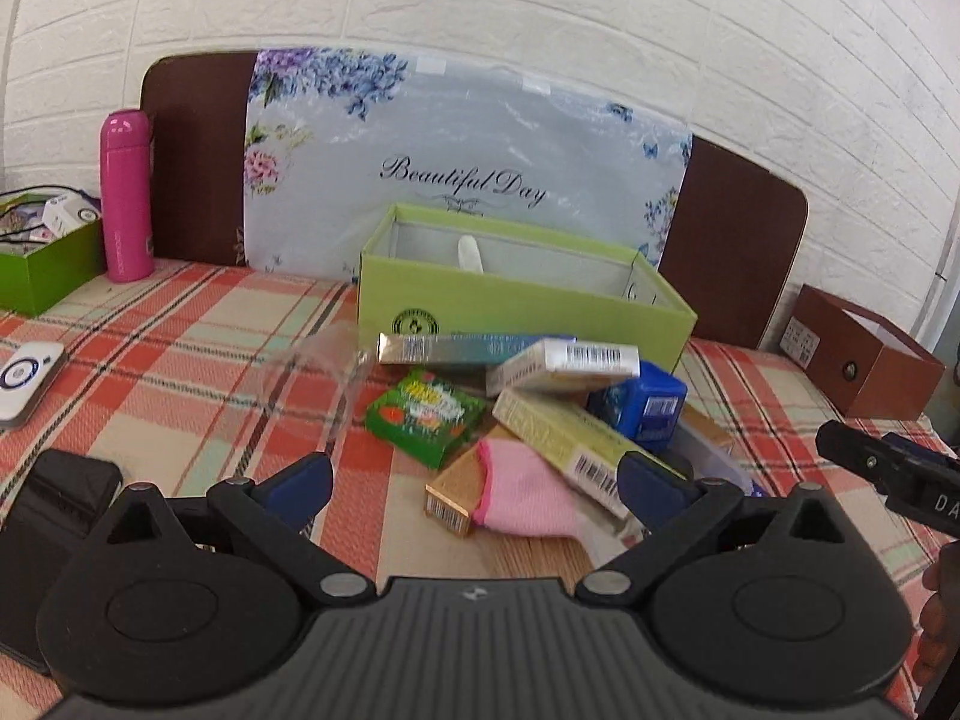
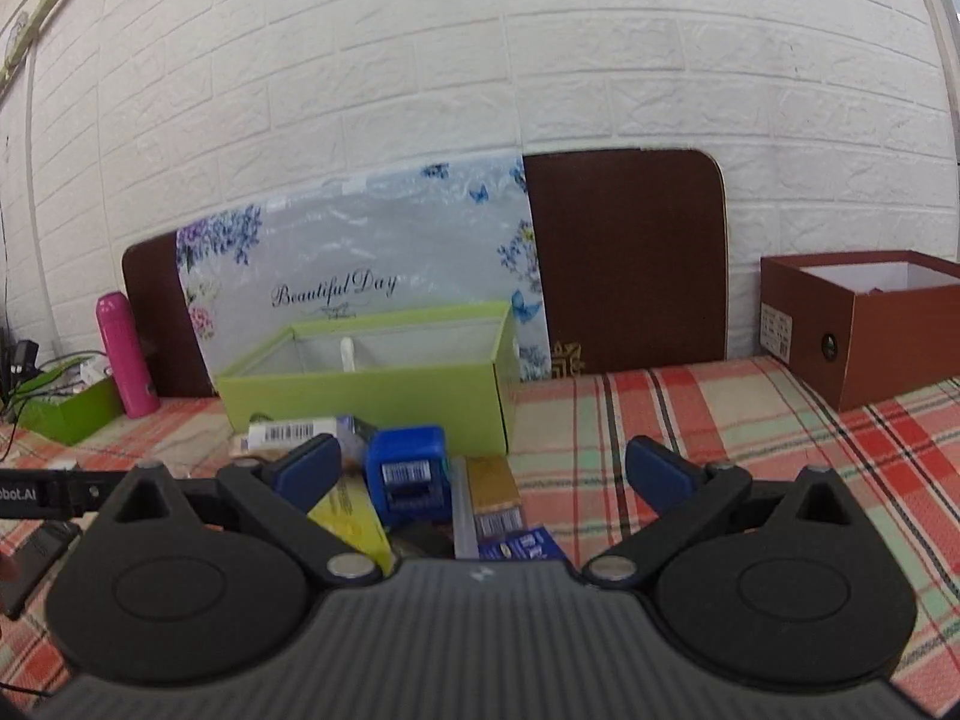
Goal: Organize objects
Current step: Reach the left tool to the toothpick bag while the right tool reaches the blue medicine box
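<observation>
a: what's the setting?
b: a white brick wall behind a table covered with a red, green and cream plaid cloth. a floral board reading "beautiful day" leans on the wall at the table's back edge.

a: and the grippers?
b: the left gripper has its blue-padded fingers spread wide, holding nothing. it hovers over a heap of small items. the right gripper is also spread wide and empty, over the same heap's right side.

a: what's in the heap?
b: nearest the left gripper, a pink cloth lies on a tan box. a yellow box rests beside it, close to the right finger. further out are a green packet, a blue box, a white barcoded box and a long silver-blue box, piled and touching.

a: beyond that?
b: an open lime-green box stands just behind the heap, near the table's middle, with a white item upright inside. a pink bottle stands at the back left, an open brown box at the back right.
</observation>
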Demonstrator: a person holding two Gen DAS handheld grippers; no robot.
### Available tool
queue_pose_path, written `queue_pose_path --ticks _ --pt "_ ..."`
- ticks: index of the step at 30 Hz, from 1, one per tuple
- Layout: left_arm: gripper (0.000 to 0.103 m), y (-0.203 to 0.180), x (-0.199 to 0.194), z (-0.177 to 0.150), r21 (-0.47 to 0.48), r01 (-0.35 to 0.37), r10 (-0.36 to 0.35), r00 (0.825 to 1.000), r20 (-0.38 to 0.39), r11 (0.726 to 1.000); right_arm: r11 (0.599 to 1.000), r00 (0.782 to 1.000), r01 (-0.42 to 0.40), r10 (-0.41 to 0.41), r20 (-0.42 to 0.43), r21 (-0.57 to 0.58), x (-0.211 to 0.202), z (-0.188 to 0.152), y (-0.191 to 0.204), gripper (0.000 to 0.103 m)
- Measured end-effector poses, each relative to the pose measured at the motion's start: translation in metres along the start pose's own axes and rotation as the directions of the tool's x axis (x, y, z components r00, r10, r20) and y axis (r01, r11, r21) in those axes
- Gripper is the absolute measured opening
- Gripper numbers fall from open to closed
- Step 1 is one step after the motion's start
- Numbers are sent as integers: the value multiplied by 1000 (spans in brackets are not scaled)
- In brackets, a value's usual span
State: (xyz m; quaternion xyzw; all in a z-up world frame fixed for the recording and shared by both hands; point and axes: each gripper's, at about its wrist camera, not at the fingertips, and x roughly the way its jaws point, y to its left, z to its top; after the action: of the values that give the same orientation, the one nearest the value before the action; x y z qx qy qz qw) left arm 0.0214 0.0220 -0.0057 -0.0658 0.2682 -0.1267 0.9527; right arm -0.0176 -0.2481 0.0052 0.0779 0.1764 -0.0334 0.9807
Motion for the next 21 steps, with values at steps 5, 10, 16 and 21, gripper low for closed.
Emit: queue_pose_path --ticks 5,10,16,21 --pt "103 -1 1 -24 7 11 -10 997 -71 1000 998 997 11 -16 -81 -57 -7 -37 6 103" --pt "103 -8 3 -33 36 26 -22 995 -100 999 992 990 -9 -9 -140 -125 -10 -64 12 103" --pt "103 -24 7 -38 61 109 -100 986 -132 992 987 992 41 -60 -113 -158 -2 -59 -1 103" --pt "94 -34 25 -47 92 106 -90 981 -171 990 976 981 119 -144 -132 -183 6 -57 -20 99"
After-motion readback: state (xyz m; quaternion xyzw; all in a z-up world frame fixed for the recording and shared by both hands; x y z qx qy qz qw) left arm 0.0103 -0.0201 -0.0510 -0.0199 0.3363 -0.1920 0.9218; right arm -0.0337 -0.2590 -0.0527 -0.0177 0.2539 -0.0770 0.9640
